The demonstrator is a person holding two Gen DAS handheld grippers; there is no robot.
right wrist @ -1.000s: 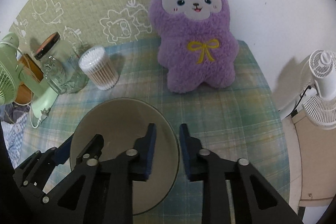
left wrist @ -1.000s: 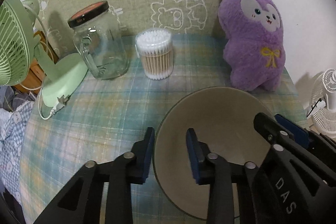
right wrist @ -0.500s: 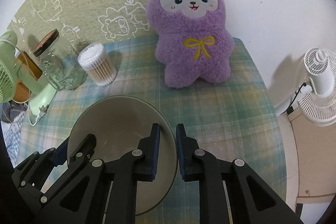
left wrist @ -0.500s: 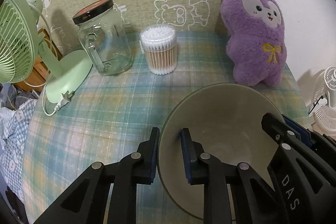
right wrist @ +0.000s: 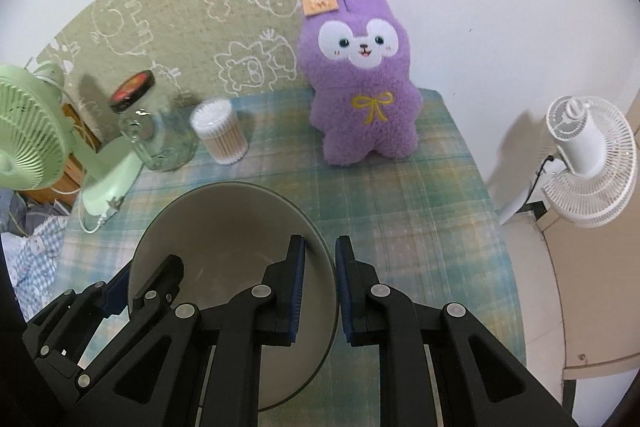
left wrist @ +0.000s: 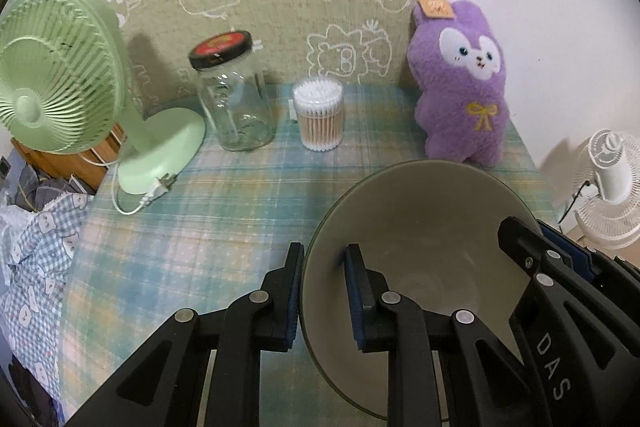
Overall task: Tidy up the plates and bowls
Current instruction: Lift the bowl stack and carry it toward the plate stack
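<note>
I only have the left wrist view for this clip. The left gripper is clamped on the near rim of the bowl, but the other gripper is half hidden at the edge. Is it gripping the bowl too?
Observer: Yes. In the right wrist view the right gripper is shut on the bowl at the opposite rim, one finger inside, one outside.
Operator: Anything on the table right of the bowl?
Observer: No, only bare plaid tablecloth up to the edge.
Operator: And beyond that edge?
Observer: The white fan stands off the table, on a beige surface your view barely shows.
</note>
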